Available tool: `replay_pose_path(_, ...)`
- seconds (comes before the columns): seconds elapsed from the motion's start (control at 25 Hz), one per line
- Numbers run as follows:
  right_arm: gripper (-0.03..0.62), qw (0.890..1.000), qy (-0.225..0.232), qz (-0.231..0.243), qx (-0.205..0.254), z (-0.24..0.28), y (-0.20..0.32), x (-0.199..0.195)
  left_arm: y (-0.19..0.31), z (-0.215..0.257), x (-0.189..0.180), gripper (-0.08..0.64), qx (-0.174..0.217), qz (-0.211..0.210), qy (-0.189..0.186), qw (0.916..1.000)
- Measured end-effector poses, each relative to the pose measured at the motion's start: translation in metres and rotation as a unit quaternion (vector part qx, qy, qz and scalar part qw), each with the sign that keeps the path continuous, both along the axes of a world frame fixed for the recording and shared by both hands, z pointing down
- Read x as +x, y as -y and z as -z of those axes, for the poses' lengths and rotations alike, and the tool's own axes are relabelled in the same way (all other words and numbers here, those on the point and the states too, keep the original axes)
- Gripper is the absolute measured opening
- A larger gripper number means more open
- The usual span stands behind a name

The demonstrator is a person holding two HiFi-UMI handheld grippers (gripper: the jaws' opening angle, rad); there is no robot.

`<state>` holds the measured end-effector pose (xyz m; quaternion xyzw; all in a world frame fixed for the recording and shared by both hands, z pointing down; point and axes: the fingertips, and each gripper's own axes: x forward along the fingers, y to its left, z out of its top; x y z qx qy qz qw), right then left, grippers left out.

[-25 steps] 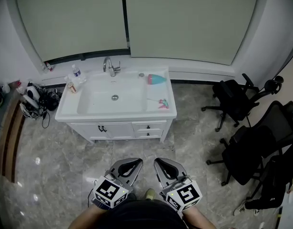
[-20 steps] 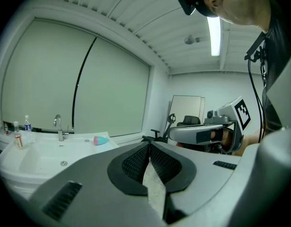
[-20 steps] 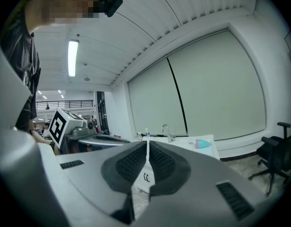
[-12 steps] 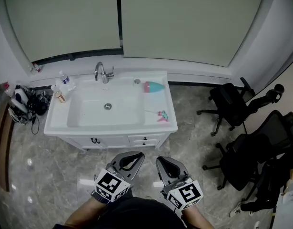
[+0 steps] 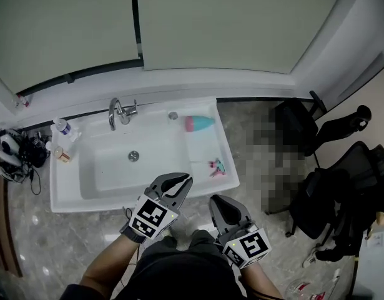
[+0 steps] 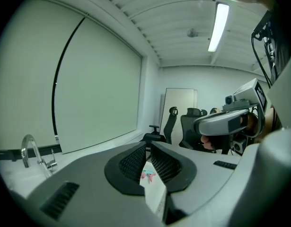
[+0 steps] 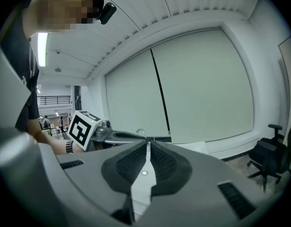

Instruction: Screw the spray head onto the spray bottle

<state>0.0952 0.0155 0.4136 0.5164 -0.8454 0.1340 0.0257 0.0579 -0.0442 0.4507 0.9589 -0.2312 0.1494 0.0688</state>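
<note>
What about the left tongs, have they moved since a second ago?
Yes. The left tongs have come forward to the sink counter, their tips now over its front edge.

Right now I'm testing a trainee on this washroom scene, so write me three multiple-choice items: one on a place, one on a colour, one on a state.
1. Where does the spray bottle lie? A) on the floor B) on the sink's back right ledge C) in the basin
2. What colour is most of the spray bottle? A) black B) yellow C) teal
3. How do the left tongs and right tongs stand? A) both shut, empty B) both wide open C) one open, one shut
1 B: it lies at the sink's back right corner. 2 C: teal body, pink end. 3 A: each gripper view shows pads together, nothing between.
</note>
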Motion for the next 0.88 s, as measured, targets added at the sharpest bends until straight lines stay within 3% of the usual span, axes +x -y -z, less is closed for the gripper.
replay_pose_path(0.28,0.003,0.998,0.004,0.007,-0.062,-0.050,0.070,0.028,0.088,-0.041,0.041,0.052,-0.018,-0.016,0.014,0.9996)
replay_pose_path(0.36,0.023,0.998,-0.010,0.018,-0.067,-0.073,0.083,0.043,0.105,-0.066,0.055,0.077,-0.018,-0.014,0.040,0.9989)
replay_pose_path(0.48,0.034,0.994,-0.018,0.026,-0.109,-0.113,0.103,0.064,0.145,-0.116,0.073,0.126,-0.009,-0.019,0.118,0.9928)
replay_pose_path(0.64,0.034,0.986,-0.025,0.035,-0.162,-0.165,0.130,0.092,0.215,-0.179,0.097,0.188,0.006,-0.045,0.230,0.9722)
replay_pose_path(0.88,0.035,0.977,-0.033,0.040,-0.209,-0.223,0.149,0.127,0.282,-0.246,0.123,0.289,0.032,-0.090,0.362,0.9271)
